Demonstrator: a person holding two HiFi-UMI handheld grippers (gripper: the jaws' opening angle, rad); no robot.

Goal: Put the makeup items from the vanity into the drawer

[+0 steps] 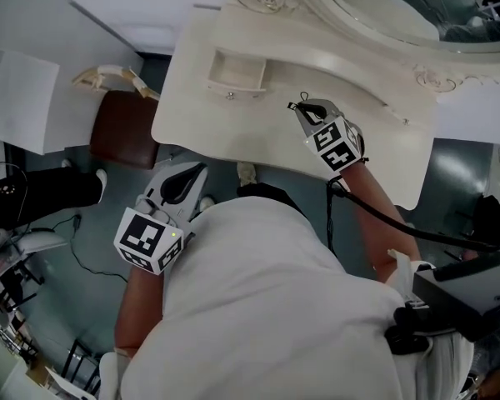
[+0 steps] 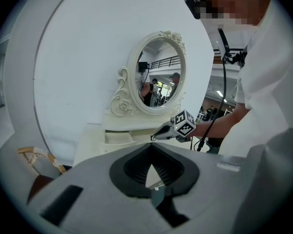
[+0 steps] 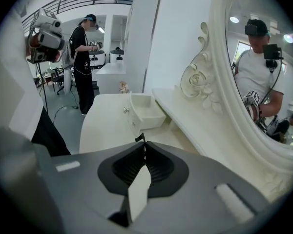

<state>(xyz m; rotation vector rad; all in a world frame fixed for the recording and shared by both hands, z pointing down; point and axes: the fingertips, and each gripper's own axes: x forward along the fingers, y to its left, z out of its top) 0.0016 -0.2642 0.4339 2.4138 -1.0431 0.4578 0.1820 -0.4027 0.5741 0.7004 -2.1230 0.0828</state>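
The white vanity [image 1: 233, 132] has one small drawer [image 1: 233, 73] pulled open on its raised shelf; what lies inside is hidden. No loose makeup shows on the top. My right gripper [image 1: 302, 107] hovers over the vanity top to the right of the drawer, shut on a small thin black item [image 3: 139, 137] that pokes out at its tips [image 3: 142, 143]. The drawer [image 3: 145, 112] stands just beyond them. My left gripper [image 1: 202, 167] hangs below the vanity's front edge, shut with nothing in it [image 2: 151, 144]. It faces the vanity, the drawer [image 2: 118, 136] and the right gripper [image 2: 173, 128].
An oval mirror [image 1: 383, 7] in a carved frame rises at the back of the vanity. A brown stool [image 1: 123, 127] with a cream frame stands left of it. A black cable [image 1: 383, 219] trails from the right gripper. People [image 3: 83, 57] stand in the room behind.
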